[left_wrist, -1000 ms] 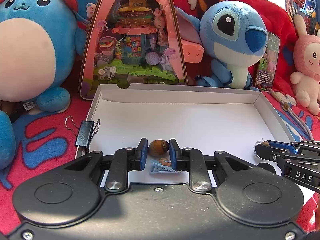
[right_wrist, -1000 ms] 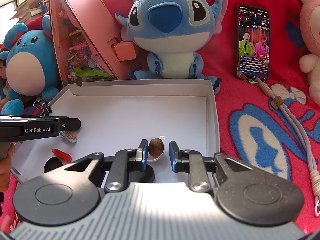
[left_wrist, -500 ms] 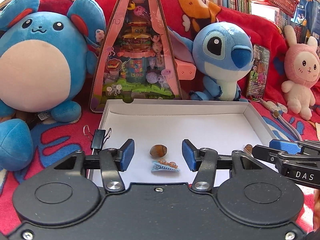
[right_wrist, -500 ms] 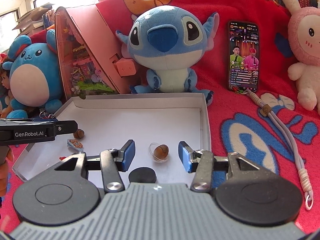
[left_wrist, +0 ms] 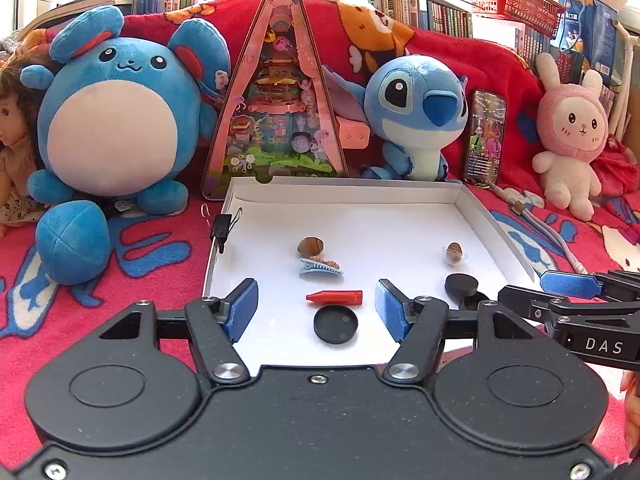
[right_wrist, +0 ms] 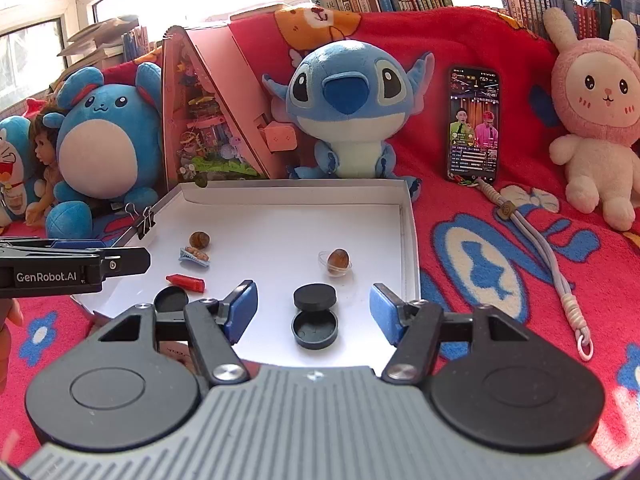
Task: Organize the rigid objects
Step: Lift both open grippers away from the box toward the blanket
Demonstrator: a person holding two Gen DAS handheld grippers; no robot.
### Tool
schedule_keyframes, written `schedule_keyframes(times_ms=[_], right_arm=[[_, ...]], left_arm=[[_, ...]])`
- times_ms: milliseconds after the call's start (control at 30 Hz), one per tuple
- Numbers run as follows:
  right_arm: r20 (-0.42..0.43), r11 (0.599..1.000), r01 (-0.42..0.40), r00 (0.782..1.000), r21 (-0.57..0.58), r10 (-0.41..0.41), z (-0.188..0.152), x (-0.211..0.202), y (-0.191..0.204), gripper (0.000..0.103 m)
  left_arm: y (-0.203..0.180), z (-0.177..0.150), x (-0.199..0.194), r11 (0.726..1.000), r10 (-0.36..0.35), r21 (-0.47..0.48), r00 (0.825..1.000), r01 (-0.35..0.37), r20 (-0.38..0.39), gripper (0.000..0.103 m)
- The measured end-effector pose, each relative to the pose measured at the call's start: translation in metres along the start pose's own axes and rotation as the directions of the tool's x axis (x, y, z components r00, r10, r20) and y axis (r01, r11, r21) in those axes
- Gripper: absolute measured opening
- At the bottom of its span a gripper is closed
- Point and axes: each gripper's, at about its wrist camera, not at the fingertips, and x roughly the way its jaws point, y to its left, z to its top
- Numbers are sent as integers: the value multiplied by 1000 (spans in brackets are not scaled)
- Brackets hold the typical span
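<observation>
A shallow white box point(left_wrist: 492, 226) point(right_wrist: 406, 216) lies on a red blanket. In it lie a brown nut point(left_wrist: 310, 245) point(right_wrist: 199, 239), a blue hair clip point(left_wrist: 320, 269) point(right_wrist: 193, 257), a red crayon point(left_wrist: 335, 297) point(right_wrist: 186, 282), a second brown nut on a clear dish point(left_wrist: 454, 252) point(right_wrist: 338, 260), and black round caps point(left_wrist: 335, 324) point(right_wrist: 314, 297). My left gripper point(left_wrist: 316, 312) is open and empty above the box's near edge. My right gripper point(right_wrist: 314, 312) is open and empty, with the black caps between its fingers.
A black binder clip point(left_wrist: 222, 229) point(right_wrist: 145, 221) grips the box's left wall. Plush toys point(left_wrist: 416, 116) point(right_wrist: 344, 108), a pink triangular toy house point(left_wrist: 280, 104) and a lit phone point(right_wrist: 474, 124) stand behind the box. A grey lanyard point(right_wrist: 540, 248) lies to the right.
Both grippers opened, letting go of a brown nut each, and drew back and up from the box. The nuts now lie in the box.
</observation>
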Motion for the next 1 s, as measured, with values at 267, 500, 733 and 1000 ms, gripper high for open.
schedule_keyframes(times_ms=[267, 500, 733, 1000], right_arm=[[2, 1000, 9, 1000, -8, -9, -24, -27, 4, 77], [2, 1000, 21, 1000, -3, -21, -42, -43, 4, 79], [7, 999, 35, 999, -14, -34, -61, -55, 6, 81], [-4, 998, 57, 998, -32, -57, -82, -63, 8, 81]], left_arm=[[-6, -30, -26, 1000, 2, 7, 1000, -2, -7, 65], [-10, -56, -39, 1000, 10, 12, 1000, -10, -26, 65], [-11, -79, -50, 1000, 17, 15, 998, -17, -55, 65], [-11, -100, -56, 1000, 19, 19, 996, -18, -88, 65]])
